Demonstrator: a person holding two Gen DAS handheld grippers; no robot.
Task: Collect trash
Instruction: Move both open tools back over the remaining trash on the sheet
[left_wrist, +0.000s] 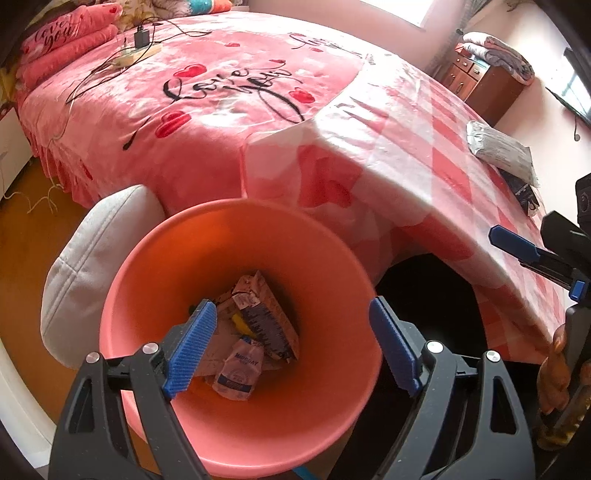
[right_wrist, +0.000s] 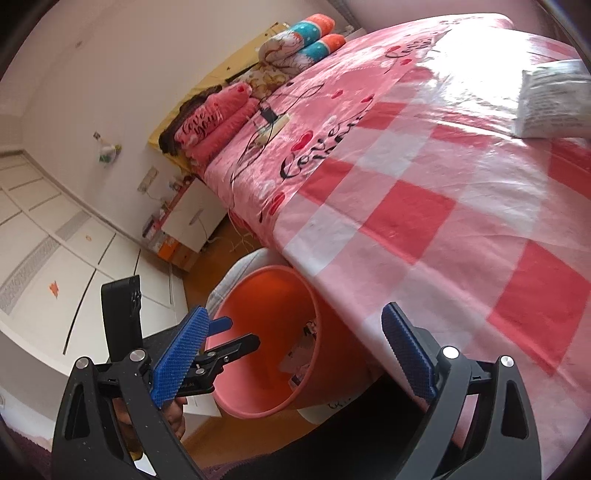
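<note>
- Pink bin (left_wrist: 236, 424) on the floor at the bed's corner, rim just under the overhang of the checked sheet (left_wrist: 424, 155), mouth clear from above.
- White cushion (left_wrist: 96, 266) pressed against the bin's far-left side; wood floor (left_wrist: 26, 236) beyond it bare apart from loose cord.
- Dark gap under the sheet right of the bin.
- Left gripper (left_wrist: 291, 347) over the bin mouth, pointing steeply down, jaws released and wide apart, nothing between the pads.
- Right gripper (right_wrist: 295, 354) aimed along the bed edge, jaws spread, nothing held; seen from the left wrist at the frame's right edge, over the sheet.
- Trash (left_wrist: 255, 332) at the bin's bottom: crumpled printed wrappers, a flattened carton with dark print, a small white packet with blue lettering, a bit of yellow beneath.
- Silver-grey bag (left_wrist: 502, 147) flat on the sheet near the bed's right edge, well apart from the bin, a darker flat item partly under it.
- Power strip (left_wrist: 138, 51) with tangled cables on the far blanket, near folded pink covers.
</note>
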